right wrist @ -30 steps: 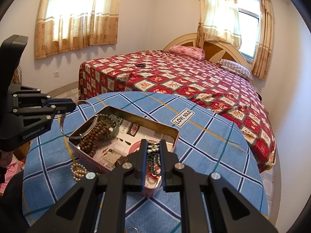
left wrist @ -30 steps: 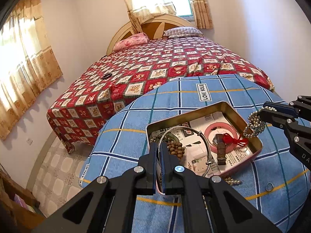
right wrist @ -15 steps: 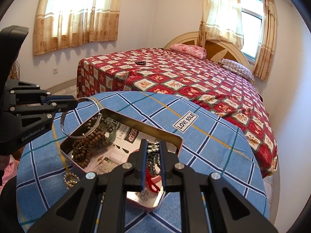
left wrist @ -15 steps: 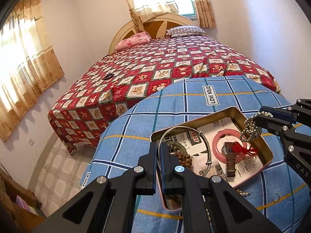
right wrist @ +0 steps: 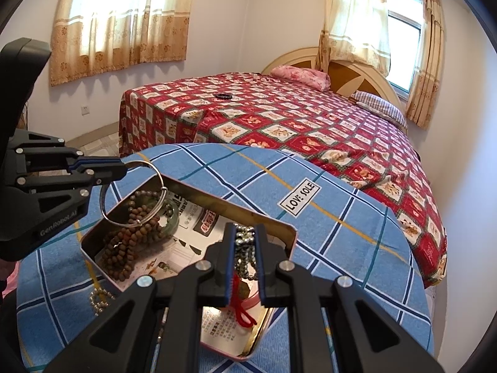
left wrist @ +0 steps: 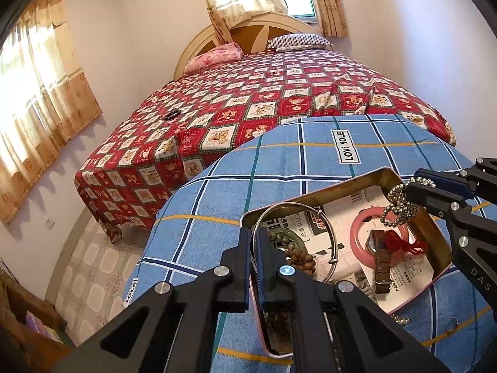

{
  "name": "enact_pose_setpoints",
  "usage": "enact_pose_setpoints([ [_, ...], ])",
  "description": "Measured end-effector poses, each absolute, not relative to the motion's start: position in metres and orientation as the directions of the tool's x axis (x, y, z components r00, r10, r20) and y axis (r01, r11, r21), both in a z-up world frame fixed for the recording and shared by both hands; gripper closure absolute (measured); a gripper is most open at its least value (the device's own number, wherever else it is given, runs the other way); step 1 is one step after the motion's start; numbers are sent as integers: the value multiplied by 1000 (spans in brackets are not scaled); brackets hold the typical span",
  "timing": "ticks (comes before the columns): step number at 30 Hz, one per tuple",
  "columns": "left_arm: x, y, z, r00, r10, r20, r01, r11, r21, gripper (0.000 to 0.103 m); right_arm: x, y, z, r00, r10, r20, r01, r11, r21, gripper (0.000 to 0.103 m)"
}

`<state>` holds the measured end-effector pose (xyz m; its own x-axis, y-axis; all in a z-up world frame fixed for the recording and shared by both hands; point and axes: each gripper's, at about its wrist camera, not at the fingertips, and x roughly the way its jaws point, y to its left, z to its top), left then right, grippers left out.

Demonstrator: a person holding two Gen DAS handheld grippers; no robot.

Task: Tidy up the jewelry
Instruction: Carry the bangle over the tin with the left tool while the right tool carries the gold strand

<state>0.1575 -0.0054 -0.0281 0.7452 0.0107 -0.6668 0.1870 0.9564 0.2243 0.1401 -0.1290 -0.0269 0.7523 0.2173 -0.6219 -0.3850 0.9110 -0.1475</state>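
Both claws are coming down over the tin box [left wrist: 435, 236] on the blue checked counter [left wrist: 279, 168], and compared with a second ago the box is looking nearer and more under them. The left claw [left wrist: 255, 242] is closed narrow on the thin silver bangle [right wrist: 133, 192], which is hanging over the brown wooden beads [right wrist: 124, 245] at one end of the box. The right claw [right wrist: 245, 242] is holding the silver bead chain [left wrist: 399, 206] above the pink ring [left wrist: 357, 236] and the red string [left wrist: 403, 244]. I think both pieces are nearly ready for release inside. A small pearl bracelet [right wrist: 99, 300] is lying outside the box.
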Motion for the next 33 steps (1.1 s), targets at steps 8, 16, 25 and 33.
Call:
enact_pose_setpoints([
  [8,165,-8,-35,734,14,-679,189,956,224,100,147,-125,-35,745,210,-633,-384,911,-150,89],
  [16,168,-9,-41,724,15,-689,194,955,225,100,152,-122,-42,738,202,-644,-385,910,-155,89],
  [25,170,-11,-46,714,14,-700,202,953,225,100,154,-122,-47,732,195,-653,-384,910,-158,89],
  [33,170,-11,-52,704,13,-710,207,953,223,100,154,-120,-54,726,193,-660,-387,908,-159,89],
])
